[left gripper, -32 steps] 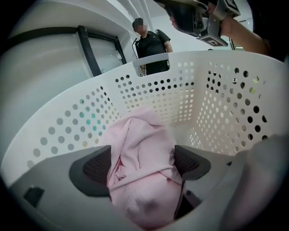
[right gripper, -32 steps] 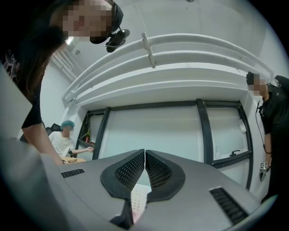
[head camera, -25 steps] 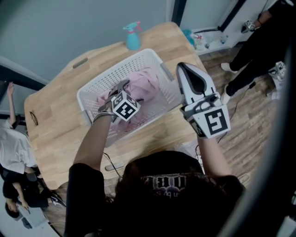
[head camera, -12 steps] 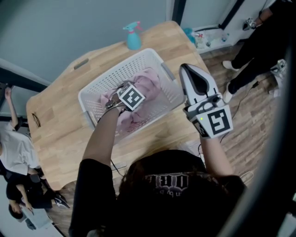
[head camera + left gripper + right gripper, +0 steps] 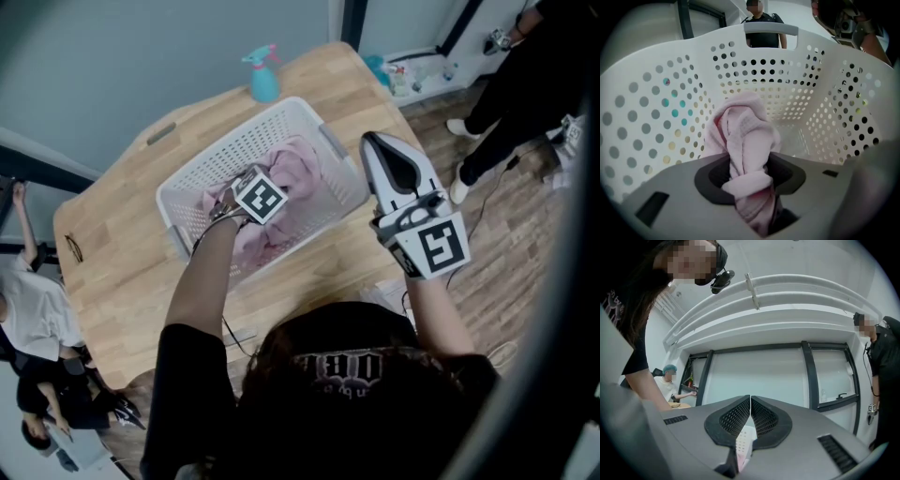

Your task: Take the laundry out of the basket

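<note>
A white perforated laundry basket stands on the wooden table, with pink laundry lying inside. My left gripper reaches down into the basket. In the left gripper view its jaws are closing, and a bunched fold of the pink cloth is pinched between the pads of the left gripper; the basket wall rises behind. My right gripper is held up beside the basket's right end, clear of it. In the right gripper view the tips of the right gripper touch, with nothing between them.
A blue spray bottle stands on the wooden table behind the basket. A person in black stands on the floor at the right, beyond the table's edge. Other people are at the far left.
My left gripper has gone further into the basket, onto the pink cloth. The right gripper has hardly moved.
</note>
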Action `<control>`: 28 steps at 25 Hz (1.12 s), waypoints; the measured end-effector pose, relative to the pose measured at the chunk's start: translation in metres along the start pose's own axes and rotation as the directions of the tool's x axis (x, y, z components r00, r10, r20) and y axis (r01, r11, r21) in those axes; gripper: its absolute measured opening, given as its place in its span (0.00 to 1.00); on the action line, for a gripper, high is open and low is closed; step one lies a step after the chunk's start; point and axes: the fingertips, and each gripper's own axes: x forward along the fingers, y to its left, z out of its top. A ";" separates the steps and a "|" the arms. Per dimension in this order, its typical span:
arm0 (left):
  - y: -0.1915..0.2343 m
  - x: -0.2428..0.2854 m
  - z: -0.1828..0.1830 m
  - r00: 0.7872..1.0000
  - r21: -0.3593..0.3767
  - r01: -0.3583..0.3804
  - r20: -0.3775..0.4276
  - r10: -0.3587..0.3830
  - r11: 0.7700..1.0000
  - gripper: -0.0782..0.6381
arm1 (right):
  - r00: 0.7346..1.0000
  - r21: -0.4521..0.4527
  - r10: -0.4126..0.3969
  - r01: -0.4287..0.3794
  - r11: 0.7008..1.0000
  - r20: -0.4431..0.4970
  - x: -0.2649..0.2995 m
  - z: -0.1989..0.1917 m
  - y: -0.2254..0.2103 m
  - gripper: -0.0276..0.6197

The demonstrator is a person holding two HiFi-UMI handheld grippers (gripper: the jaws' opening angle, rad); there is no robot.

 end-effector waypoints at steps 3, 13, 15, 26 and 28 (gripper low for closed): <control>0.002 -0.011 0.003 0.999 0.002 -0.007 0.033 0.007 1.000 0.35 | 1.000 -0.006 -0.002 0.002 1.000 -0.007 -0.003 -0.001 0.001 0.09; 0.013 -0.056 0.019 0.984 -0.044 -0.061 0.164 0.067 0.997 0.32 | 1.000 -0.007 -0.017 0.017 1.000 -0.015 -0.015 -0.005 0.002 0.09; 0.013 -0.065 0.022 0.978 -0.072 -0.070 0.190 0.082 0.995 0.32 | 1.000 -0.009 -0.018 0.018 1.000 -0.012 -0.016 -0.004 0.003 0.09; 0.017 -0.118 0.050 0.915 -0.174 -0.110 0.367 0.168 0.979 0.30 | 1.000 -0.011 -0.029 0.029 1.000 -0.006 -0.021 -0.001 0.007 0.09; 0.018 -0.129 0.056 0.898 -0.195 -0.124 0.395 0.194 0.973 0.30 | 0.999 -0.014 -0.033 0.033 0.999 0.000 -0.024 0.001 0.009 0.09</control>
